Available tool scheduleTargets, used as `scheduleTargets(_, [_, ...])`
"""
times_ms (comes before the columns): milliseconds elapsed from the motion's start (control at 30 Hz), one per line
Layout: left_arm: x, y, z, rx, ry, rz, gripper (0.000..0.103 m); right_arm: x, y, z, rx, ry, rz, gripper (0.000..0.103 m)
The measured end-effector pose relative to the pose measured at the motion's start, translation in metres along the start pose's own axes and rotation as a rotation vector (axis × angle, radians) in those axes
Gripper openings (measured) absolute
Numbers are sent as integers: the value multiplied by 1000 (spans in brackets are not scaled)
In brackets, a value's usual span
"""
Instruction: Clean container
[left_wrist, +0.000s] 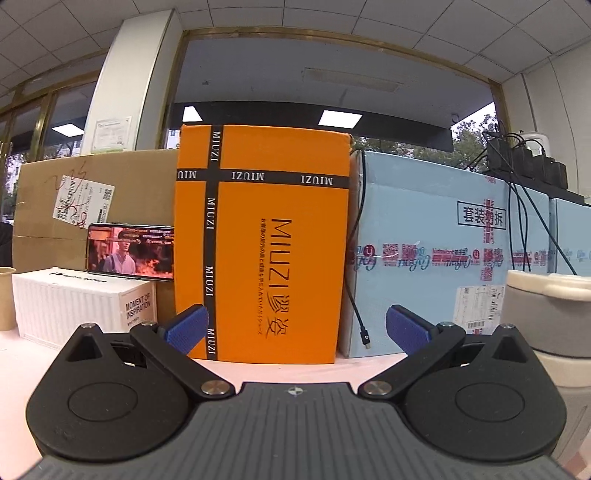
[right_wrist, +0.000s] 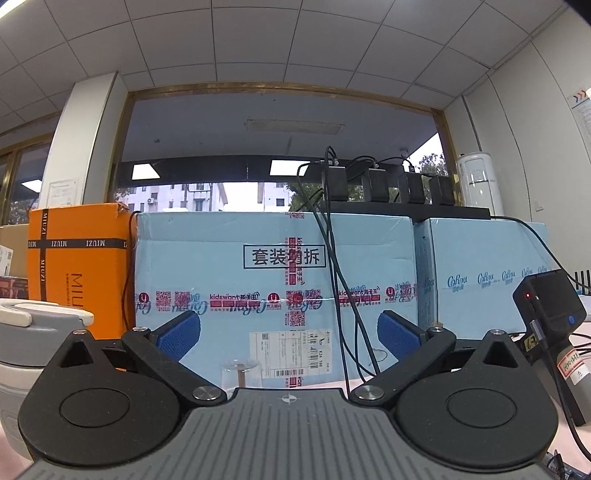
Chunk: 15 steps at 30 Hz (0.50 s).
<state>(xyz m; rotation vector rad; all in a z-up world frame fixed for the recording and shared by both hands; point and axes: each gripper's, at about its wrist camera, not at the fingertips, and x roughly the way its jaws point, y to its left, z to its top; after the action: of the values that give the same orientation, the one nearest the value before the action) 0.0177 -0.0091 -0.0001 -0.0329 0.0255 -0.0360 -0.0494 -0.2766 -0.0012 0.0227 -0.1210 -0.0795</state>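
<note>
Left wrist view shows the container lidded on the worktop between both grippers, fingers apart and empty (cleaned or not, I cannot tell), so no step is settled.

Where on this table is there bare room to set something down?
Bare tabletop lies between the left gripper and the orange box. The left is crowded by the white box and paper cup; the container fills the right. Before the right gripper, a small glass and cables clutter the strip.
</note>
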Motion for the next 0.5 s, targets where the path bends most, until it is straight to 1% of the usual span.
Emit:
scheduleTargets(133, [1,-2,0,6,5,-19,103,-1,0,0,-1,-2,9,103])
scheduleTargets(500, [0,0,-1,-9,-2,-14,103,-3,-5,0,33,-11,13,103])
